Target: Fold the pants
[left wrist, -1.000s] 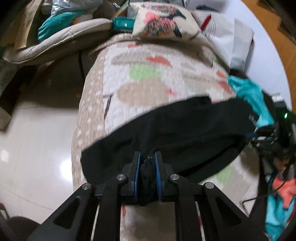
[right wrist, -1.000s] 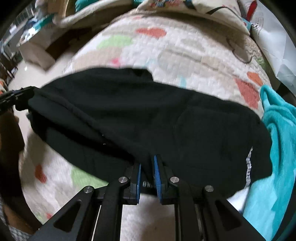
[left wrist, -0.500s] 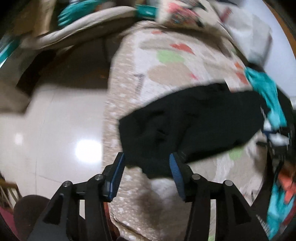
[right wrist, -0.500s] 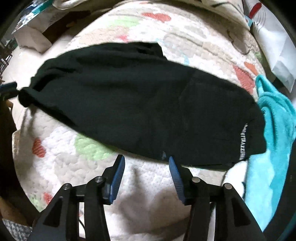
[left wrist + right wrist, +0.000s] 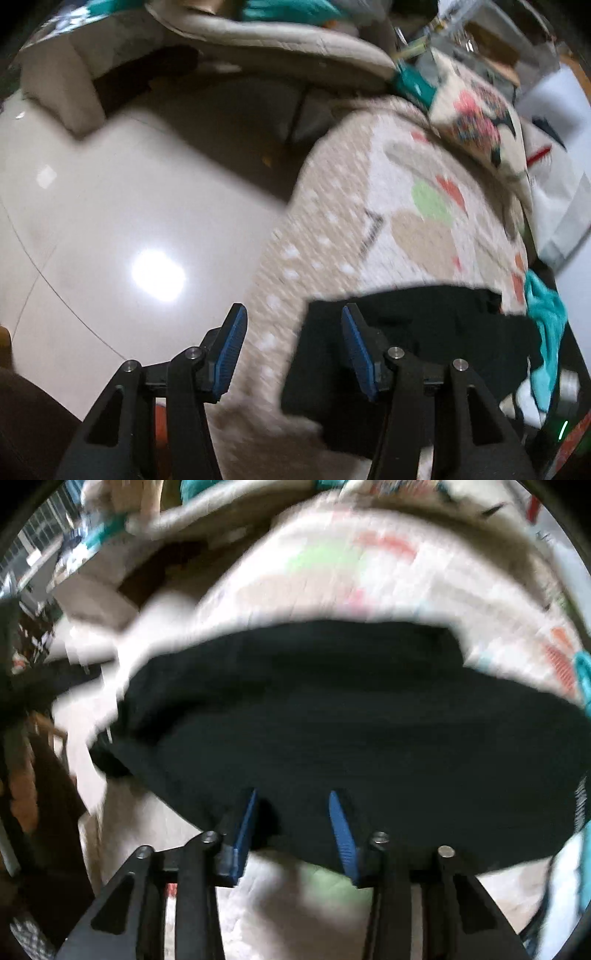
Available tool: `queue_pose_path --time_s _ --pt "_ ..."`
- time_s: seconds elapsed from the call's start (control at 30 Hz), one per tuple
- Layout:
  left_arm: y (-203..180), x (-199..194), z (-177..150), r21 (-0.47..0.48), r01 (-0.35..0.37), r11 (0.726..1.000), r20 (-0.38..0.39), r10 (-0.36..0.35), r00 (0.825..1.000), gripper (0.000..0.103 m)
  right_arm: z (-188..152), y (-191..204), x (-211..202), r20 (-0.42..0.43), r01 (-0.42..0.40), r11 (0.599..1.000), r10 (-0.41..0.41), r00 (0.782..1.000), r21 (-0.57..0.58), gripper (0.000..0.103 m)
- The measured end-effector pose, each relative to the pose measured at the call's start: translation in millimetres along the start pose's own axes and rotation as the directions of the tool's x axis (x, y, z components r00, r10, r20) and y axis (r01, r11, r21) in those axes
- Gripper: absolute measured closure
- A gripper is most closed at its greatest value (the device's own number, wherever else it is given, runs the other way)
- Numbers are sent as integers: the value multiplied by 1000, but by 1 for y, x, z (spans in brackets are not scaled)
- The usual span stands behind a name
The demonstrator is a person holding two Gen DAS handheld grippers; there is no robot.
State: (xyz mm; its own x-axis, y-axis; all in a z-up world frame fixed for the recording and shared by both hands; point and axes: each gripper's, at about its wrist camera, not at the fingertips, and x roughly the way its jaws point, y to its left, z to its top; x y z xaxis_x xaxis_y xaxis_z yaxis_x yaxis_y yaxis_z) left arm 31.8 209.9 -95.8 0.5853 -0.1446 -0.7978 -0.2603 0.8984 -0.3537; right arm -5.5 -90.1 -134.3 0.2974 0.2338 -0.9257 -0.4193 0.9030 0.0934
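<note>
Both grippers had let go of the black pants (image 5: 332, 716) since a second earlier, when each was clamped on a bunch of the dark cloth, and the garment now lay flat across the patterned quilt (image 5: 417, 206). From the left wrist view, the glossy pale floor (image 5: 122, 206) with its bright reflection filled the left side, where a beige cushion pad (image 5: 280, 37) lay beyond it. The left gripper (image 5: 293, 341) hung over the quilt's dotted edge, released, its blue pads (image 5: 231, 347) parted with only quilt and the near end of the pants showing in the gap; its jaws had just opened from a tight pinch and nothing was gripped. Further right in that view a printed pillow (image 5: 476, 114) sat at the head of the quilt, and a teal cloth (image 5: 546, 325) lay just beside the far end of the pants. In the blurred right wrist view, the pants spread wide across the quilt, and the right gripper (image 5: 291, 812) stood over their near hem with its pads apart. Those jaws had sprung open and were lately narrowing again, yet whether they touched the cloth could not be told through the blur.
</note>
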Motion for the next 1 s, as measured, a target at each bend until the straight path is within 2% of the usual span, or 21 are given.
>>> queue_pose_path --time_s 0.03,0.07,0.13,0.17,0.23,0.3,0.37,0.43,0.57,0.63,0.67,0.7,0.73,0.87,1.0 --pt "9 -2 3 -26 -6 1000 26 7 1000 51 -9 13 -3 13 39 998 -38 999 -58 58" --pt "19 -3 7 -62 -5 998 38 7 999 51 -16 23 -5 -15 33 994 -35 999 -107 58" --pt "36 1 13 -146 18 989 26 -14 1000 51 -21 36 -7 -85 -10 990 -1 996 -137 58" --pt "44 4 15 -190 37 981 13 -35 999 51 -19 42 -11 -94 -26 989 13 996 -142 58" --pt "56 8 17 -256 60 965 -3 -63 998 51 -6 57 -23 -40 -47 985 40 998 -168 58" --pt "62 9 18 -282 61 958 -4 -65 998 51 16 75 -34 40 -64 976 74 996 -208 58" --pt "67 6 19 -298 77 951 5 -79 997 51 44 98 -37 123 -69 963 104 987 -260 58" --pt "70 1 21 -302 87 949 27 -83 996 51 64 121 -29 162 -65 942 124 979 -329 58" --pt "74 -9 25 -297 103 949 63 -89 994 51 86 152 13 156 48 866 35 987 -497 58" --pt "72 -11 26 -287 113 951 77 -94 993 51 92 155 35 114 84 838 -26 993 -540 60" --pt "72 -12 27 -285 118 951 80 -99 992 51 95 155 42 74 59 839 -23 997 -541 78" --pt "72 -12 27 -284 124 951 82 -105 991 51 98 154 42 54 46 846 -21 998 -532 81" --pt "72 -12 28 -286 129 949 82 -110 991 51 102 155 41 51 44 849 -21 998 -526 88" --pt "77 -6 28 -322 126 938 72 -109 991 51 130 161 30 78 6 876 36 996 -482 89" --pt "86 -2 25 -366 107 925 61 -90 994 51 158 164 47 68 -11 910 43 997 -415 89"
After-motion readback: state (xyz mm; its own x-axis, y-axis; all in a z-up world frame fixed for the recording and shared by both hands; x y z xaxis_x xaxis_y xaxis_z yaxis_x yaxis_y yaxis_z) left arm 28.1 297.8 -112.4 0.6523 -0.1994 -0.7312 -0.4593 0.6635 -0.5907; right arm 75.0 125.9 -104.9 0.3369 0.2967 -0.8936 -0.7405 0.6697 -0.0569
